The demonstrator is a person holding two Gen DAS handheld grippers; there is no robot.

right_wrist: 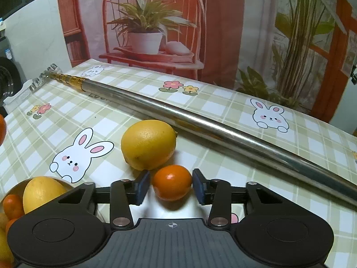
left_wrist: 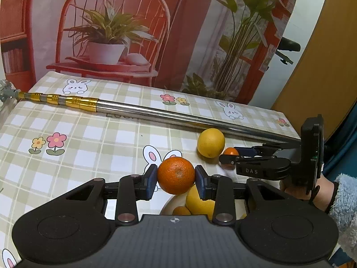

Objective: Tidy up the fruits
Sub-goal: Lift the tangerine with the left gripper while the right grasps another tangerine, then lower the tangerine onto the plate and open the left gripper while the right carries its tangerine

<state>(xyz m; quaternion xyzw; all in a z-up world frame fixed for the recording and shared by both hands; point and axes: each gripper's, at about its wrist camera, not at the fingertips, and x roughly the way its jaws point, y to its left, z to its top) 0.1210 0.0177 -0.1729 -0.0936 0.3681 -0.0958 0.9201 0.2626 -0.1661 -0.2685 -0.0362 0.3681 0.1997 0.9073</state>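
Note:
My left gripper [left_wrist: 176, 179] is shut on a large orange [left_wrist: 176, 175] and holds it above a bowl [left_wrist: 169, 205] that has a yellow lemon [left_wrist: 198, 201] and a small orange [left_wrist: 181, 211] in it. My right gripper [right_wrist: 171, 186] is open, its pads on either side of a small mandarin [right_wrist: 172, 185] on the table, with small gaps on both sides. A big lemon [right_wrist: 148, 144] lies just beyond the mandarin, touching it. In the left wrist view the right gripper [left_wrist: 225, 158] sits by the lemon [left_wrist: 210, 142] and mandarin [left_wrist: 231, 151]. The bowl [right_wrist: 9, 192] with fruit shows at lower left.
A long steel telescopic pole [right_wrist: 200, 122] with gold sections [left_wrist: 60, 99] lies diagonally across the checked tablecloth behind the fruit. A printed backdrop stands at the table's far edge. A person's hand in a blue fleece sleeve [left_wrist: 343, 201] holds the right gripper.

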